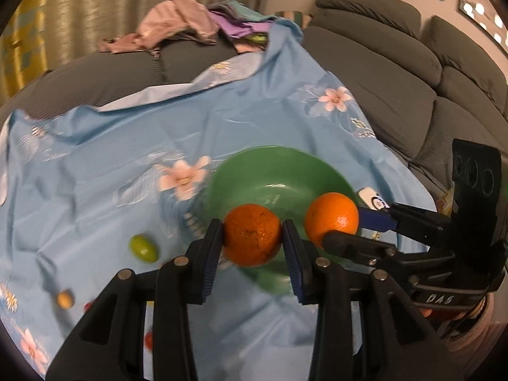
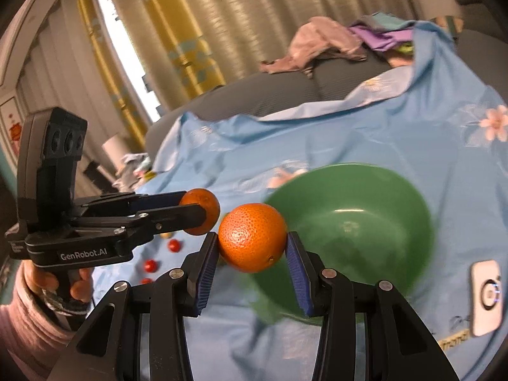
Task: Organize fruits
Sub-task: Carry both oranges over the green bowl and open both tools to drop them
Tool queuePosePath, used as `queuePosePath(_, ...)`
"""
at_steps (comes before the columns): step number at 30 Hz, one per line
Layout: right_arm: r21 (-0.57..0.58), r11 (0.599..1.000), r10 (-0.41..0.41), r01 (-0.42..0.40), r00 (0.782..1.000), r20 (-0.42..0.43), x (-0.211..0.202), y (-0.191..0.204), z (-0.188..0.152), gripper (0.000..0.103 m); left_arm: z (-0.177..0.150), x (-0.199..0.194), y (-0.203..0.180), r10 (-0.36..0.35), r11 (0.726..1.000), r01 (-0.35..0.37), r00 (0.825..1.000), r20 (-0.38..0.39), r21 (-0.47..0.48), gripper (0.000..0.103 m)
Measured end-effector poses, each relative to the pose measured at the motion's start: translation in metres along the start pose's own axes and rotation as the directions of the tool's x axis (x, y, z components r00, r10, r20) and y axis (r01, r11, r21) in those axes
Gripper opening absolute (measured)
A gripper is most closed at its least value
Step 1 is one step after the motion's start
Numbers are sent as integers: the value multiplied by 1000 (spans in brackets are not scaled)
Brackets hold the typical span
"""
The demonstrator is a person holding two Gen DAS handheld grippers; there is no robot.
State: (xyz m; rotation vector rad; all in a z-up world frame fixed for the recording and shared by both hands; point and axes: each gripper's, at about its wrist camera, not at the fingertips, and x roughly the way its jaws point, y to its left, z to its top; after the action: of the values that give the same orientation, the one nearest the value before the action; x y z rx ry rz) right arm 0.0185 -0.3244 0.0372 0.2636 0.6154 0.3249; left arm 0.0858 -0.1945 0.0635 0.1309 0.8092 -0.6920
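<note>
My left gripper (image 1: 252, 236) is shut on an orange (image 1: 252, 233) and holds it above the near rim of a green bowl (image 1: 285, 171). My right gripper (image 2: 252, 243) is shut on a second orange (image 2: 252, 236), left of the green bowl (image 2: 365, 222). In the left wrist view the right gripper (image 1: 355, 227) comes in from the right with its orange (image 1: 331, 217) over the bowl's right rim. In the right wrist view the left gripper (image 2: 195, 211) holds its orange (image 2: 206, 209) at the left. The bowl looks empty.
A blue flowered cloth (image 1: 127, 146) covers the sofa seat. On it lie a green fruit (image 1: 143, 247), a small tan fruit (image 1: 65, 298) and small red fruits (image 2: 174, 245). A white device (image 2: 485, 295) lies right of the bowl. Clothes (image 1: 177, 25) are piled behind.
</note>
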Motion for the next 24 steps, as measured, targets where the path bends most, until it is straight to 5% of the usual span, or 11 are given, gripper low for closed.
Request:
queuePosePath(12, 15, 987, -158, 159, 987, -36, 9, -33, -10, 45, 7, 61, -24, 30, 998, -22, 992, -119, 63, 39)
queuePosePath(24, -3, 981, -196, 196, 980, -44, 10, -33, -15, 45, -3, 77, -25, 82, 994, -69, 982, -167, 80, 39)
